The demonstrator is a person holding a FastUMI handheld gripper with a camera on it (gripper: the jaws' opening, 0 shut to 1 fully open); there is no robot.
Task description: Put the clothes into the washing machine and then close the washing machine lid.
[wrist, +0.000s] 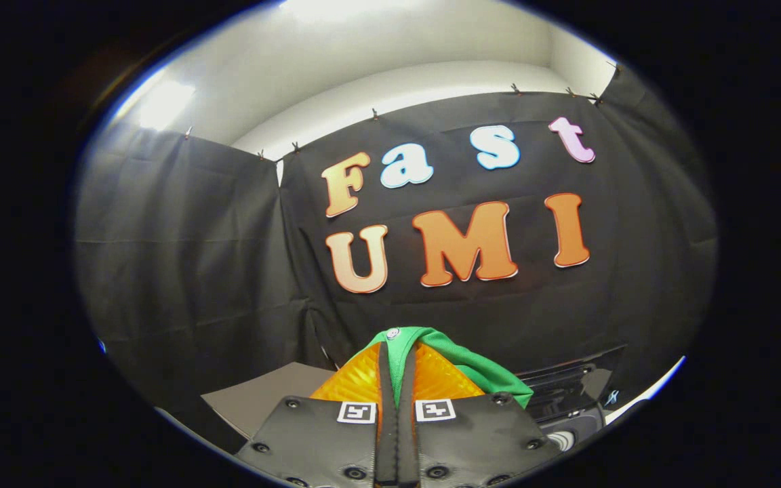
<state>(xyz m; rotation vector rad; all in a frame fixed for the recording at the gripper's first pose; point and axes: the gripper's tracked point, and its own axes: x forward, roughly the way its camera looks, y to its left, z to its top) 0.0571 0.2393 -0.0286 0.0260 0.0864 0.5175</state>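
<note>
Green garment (455,356) pinched between the closed tongs (397,369), dark washing machine (567,393) just beyond, right.

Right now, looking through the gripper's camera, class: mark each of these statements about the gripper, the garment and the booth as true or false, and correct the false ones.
1. The gripper is shut on a green garment. True.
2. The garment lies flat on the floor, away from the fingers. False: it is pinched between the fingers and drapes over one of them.
3. A black cloth wall hangs beyond the fingers. True.
4. The fingers are spread wide apart. False: they are closed together, with just the fabric between them.
5. A dark appliance sits low beside the fingers. True.
</note>
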